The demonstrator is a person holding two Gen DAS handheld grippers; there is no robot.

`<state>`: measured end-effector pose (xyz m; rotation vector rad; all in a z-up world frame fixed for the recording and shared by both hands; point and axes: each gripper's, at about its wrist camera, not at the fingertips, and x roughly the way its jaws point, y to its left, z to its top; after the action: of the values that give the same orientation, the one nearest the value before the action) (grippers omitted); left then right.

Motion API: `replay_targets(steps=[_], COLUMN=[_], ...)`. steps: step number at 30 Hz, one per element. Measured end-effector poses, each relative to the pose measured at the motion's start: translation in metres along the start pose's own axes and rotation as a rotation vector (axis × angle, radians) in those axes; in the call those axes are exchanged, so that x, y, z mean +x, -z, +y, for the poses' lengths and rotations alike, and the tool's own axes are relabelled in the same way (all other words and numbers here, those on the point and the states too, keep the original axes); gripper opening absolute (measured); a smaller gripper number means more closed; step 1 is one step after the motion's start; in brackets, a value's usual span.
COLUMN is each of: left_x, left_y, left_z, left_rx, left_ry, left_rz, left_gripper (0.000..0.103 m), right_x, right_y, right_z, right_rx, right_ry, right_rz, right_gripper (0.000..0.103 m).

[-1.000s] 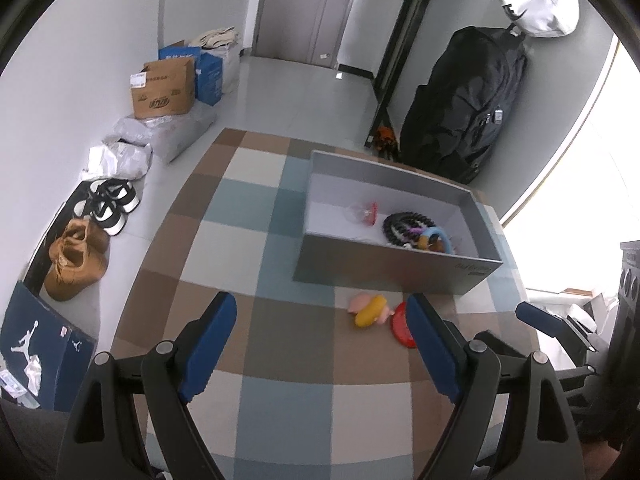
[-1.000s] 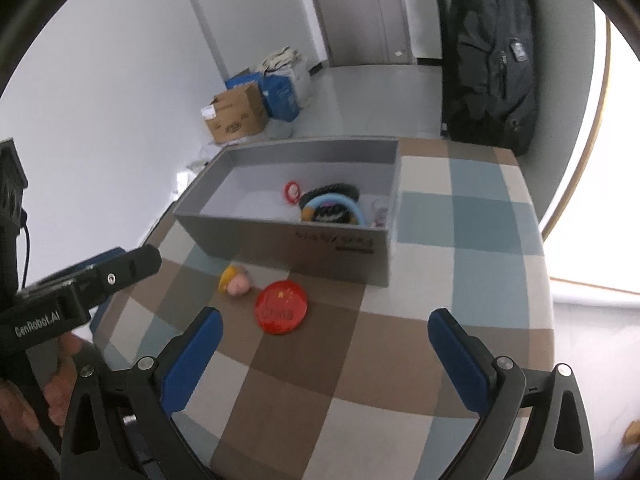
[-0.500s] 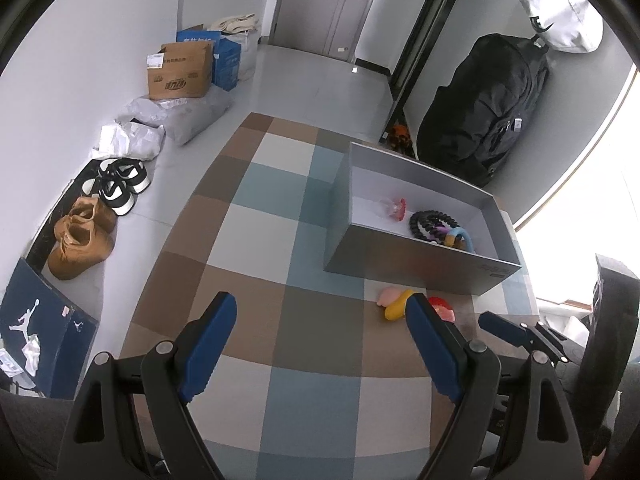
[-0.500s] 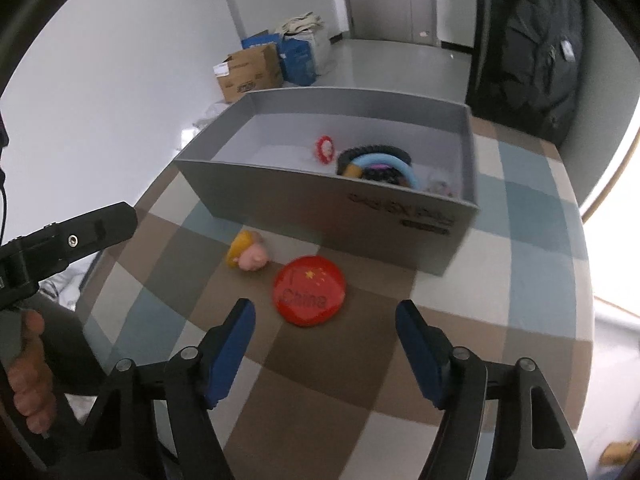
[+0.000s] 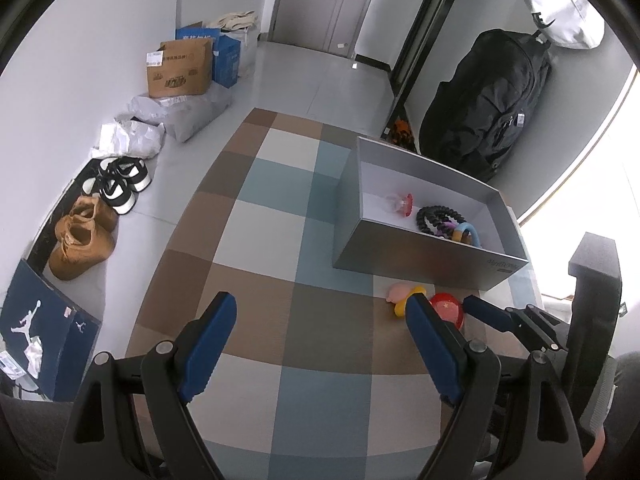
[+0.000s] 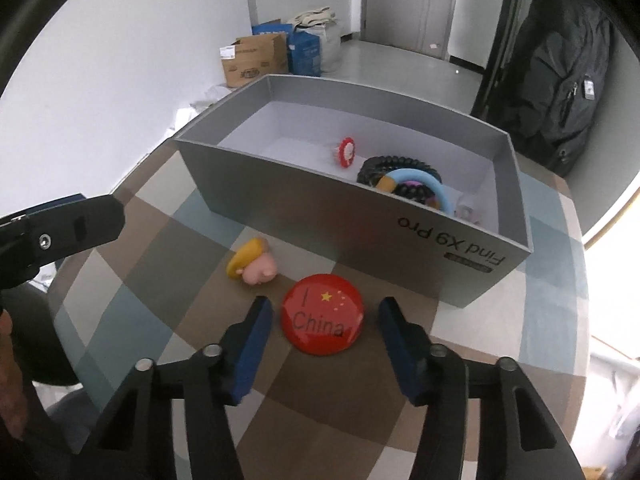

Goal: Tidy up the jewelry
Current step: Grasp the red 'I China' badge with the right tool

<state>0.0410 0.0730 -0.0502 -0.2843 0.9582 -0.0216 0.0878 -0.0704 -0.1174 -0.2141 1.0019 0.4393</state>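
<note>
A red round "China" badge (image 6: 322, 313) lies on the checked tablecloth in front of a grey open box (image 6: 436, 242). My right gripper (image 6: 325, 314) is open, its fingers on either side of the badge, apart from it. A pink and yellow hair clip (image 6: 253, 266) lies left of the badge. The box holds a red flower pin (image 6: 346, 152), black coil hair ties (image 6: 394, 168) and a blue ring (image 6: 424, 182). My left gripper (image 5: 320, 316) is open and empty, back over the cloth. The left wrist view also shows the badge (image 5: 448, 306), the clip (image 5: 402, 296) and the box (image 5: 424, 258).
The round table (image 5: 256, 240) carries the checked cloth. On the floor to the left are shoes (image 5: 82, 236), a cardboard box (image 5: 180, 68) and bags. A black backpack (image 5: 486, 104) leans on the wall behind the grey box.
My right gripper has moved down and forward to the badge and narrowed around it. My left gripper has drawn back and to the left, away from the box.
</note>
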Motion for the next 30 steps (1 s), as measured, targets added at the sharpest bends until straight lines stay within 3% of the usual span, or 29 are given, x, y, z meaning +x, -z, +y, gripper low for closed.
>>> replay_targets(steps=[2,19,30], left_x=[0.000,0.005,0.024], left_y=[0.000,-0.001,0.000], left_z=[0.000,-0.006,-0.034], left_rx=[0.000,0.011,0.056], left_ry=[0.002,0.009,0.050], left_rz=[0.002,0.014,0.081], left_gripper=[0.083,0.083,0.083], right_x=[0.000,-0.013,-0.038], right_y=[-0.001,0.002,0.010], right_z=[-0.003,-0.027,-0.049], right_rx=[0.007,0.090,0.154], right_ry=[0.012,-0.065,-0.110], right_rz=[0.002,-0.010,-0.063], right_gripper=[0.042,0.042,0.042])
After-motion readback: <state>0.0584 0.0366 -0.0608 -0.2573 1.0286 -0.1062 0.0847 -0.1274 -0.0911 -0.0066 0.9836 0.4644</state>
